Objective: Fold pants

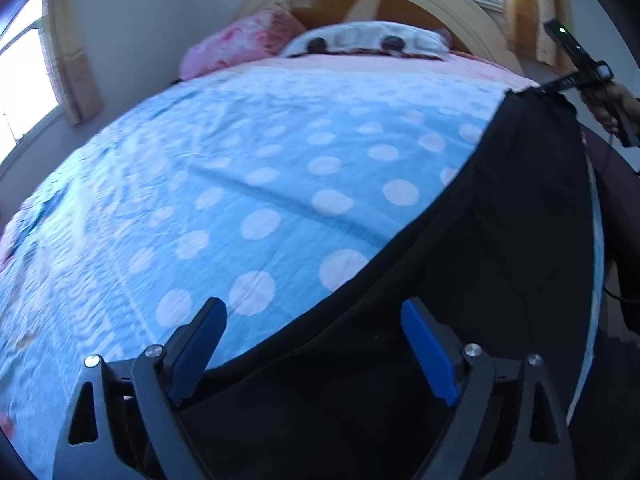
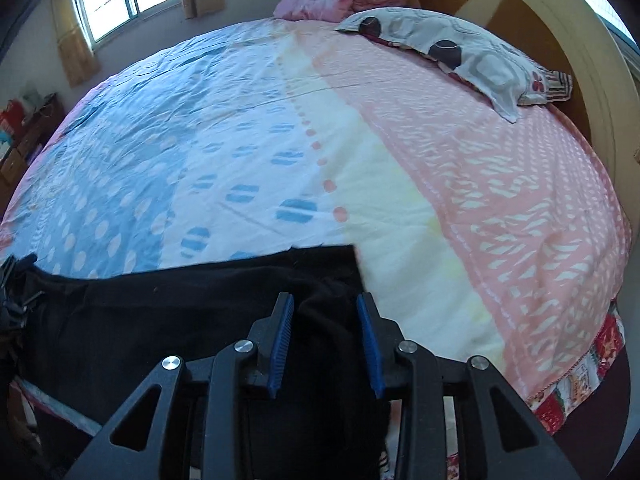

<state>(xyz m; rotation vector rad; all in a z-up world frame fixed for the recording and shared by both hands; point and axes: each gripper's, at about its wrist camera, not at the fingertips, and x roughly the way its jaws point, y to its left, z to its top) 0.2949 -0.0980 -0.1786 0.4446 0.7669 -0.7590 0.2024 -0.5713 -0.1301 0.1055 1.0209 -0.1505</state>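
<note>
Beyond pants (image 2: 180, 312), pillow (image 2: 460, 52), headboard (image 2: 560, 20).

Black pants (image 2: 180, 312) spread flat along near bed edge, slightly rumpled.

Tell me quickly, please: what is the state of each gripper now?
Left gripper: open wide above the black fabric pants, holding nothing.
Right gripper: partly open, a fold of the pants between its fingers, not clamped.
</note>
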